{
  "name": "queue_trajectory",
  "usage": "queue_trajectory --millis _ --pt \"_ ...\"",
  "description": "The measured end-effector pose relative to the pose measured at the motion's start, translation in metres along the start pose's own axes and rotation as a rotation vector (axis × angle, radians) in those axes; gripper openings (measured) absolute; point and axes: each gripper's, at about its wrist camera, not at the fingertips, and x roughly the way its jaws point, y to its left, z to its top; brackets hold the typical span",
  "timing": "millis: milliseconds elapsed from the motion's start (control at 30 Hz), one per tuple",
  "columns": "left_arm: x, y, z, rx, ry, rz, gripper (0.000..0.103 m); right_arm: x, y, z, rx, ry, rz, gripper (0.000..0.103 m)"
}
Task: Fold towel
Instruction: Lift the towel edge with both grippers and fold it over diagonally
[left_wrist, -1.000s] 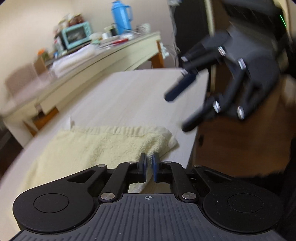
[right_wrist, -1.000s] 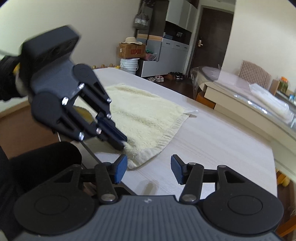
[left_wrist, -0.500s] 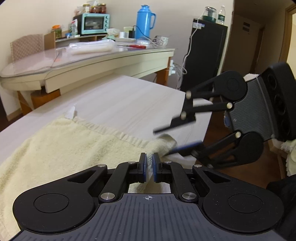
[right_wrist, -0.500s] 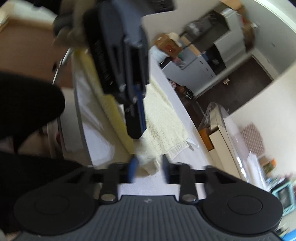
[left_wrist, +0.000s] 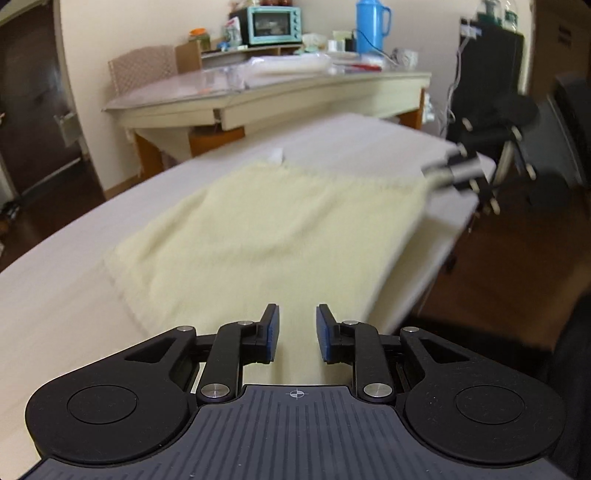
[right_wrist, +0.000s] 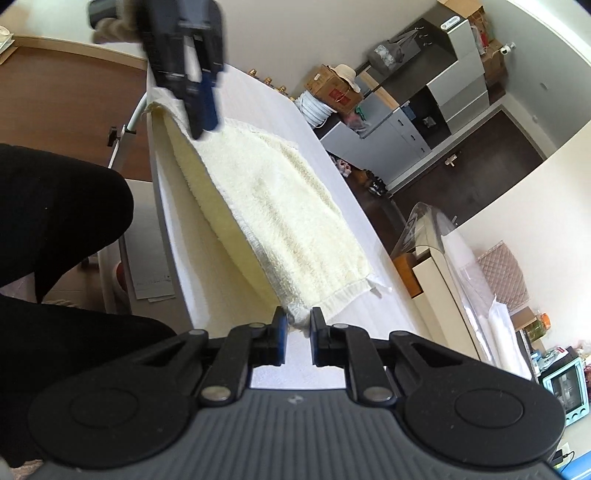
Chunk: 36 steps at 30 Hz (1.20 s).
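Towel: the pale yellow towel (left_wrist: 280, 221) (right_wrist: 280, 195) lies along the table's near long edge, its near hem lifted off the top and stretched between the two grippers; the far part rests flat.
Towel tag: a small white tag (right_wrist: 378, 286) sticks out at the far corner on the right gripper's side.
Right gripper: the right gripper (right_wrist: 295, 326) has its blue pads drawn close on the towel's near corner, cloth bunched between them.
Left gripper: the left gripper (left_wrist: 297, 334) has its pads apart with towel running beneath the gap; the other view is blurred, so whether it pinches cloth there I cannot tell.
Table: the white table (left_wrist: 55, 291) (right_wrist: 266, 92) shows bare top beyond the towel's far hem and past both its ends.
Beyond: a cream side table (left_wrist: 280, 92) stands behind, apart from the far edge, carrying a teal oven (left_wrist: 271, 20) and a blue jug (left_wrist: 371, 26).
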Motion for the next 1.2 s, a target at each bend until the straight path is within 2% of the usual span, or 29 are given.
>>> queue_trajectory --millis 167,267,567,667,1000,1100,1200 --pt "-0.022 -0.011 -0.022 -0.035 -0.031 0.064 0.029 0.000 -0.002 0.009 -0.042 -0.004 -0.006 0.014" --pt "-0.032 -0.005 -0.029 -0.118 -0.072 0.171 0.029 0.001 -0.003 0.013 -0.065 -0.001 -0.008 0.014" --pt "-0.031 -0.009 -0.045 -0.152 -0.064 0.227 0.030 0.005 -0.007 0.023 -0.104 0.010 -0.030 0.014" --pt "-0.031 -0.009 -0.049 -0.162 -0.063 0.244 0.034 0.004 -0.008 0.026 -0.137 0.012 -0.044 0.012" --pt "-0.031 -0.005 -0.053 -0.209 -0.083 0.234 0.036 0.012 -0.005 0.032 -0.223 0.016 -0.035 0.009" --pt "-0.031 -0.005 -0.054 -0.222 -0.091 0.247 0.042 0.012 0.000 0.034 -0.231 0.021 -0.033 0.008" --pt "-0.032 -0.005 -0.056 -0.237 -0.097 0.251 0.042 0.011 0.000 0.035 -0.246 0.026 -0.041 0.007"
